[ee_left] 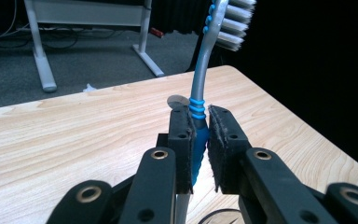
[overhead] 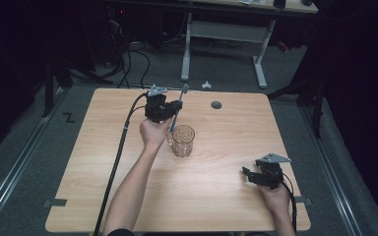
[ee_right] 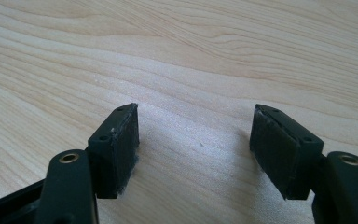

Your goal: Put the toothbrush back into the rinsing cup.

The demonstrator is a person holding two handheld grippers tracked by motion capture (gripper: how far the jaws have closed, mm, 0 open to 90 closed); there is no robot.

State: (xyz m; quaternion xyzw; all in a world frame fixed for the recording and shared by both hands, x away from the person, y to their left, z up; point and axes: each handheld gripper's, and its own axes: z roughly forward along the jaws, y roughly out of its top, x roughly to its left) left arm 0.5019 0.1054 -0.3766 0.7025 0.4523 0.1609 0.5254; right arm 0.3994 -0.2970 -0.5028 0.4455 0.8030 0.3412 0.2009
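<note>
L tool (ee_left: 200, 140) clamped on toothbrush (ee_left: 204, 70) beside glass (overhead: 183, 140); R tool (ee_right: 193, 144) wide open, empty.

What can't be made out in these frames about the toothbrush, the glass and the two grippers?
- Toothbrush: left gripper view, the lower handle is hidden behind the jaws of the left gripper; the head's top is cut off by the top edge.
- Glass: high view, too small to tell whether the brush's lower end is inside it or behind it.
- Right gripper: right gripper view, its open jaws are cut off by the bottom edge.
</note>
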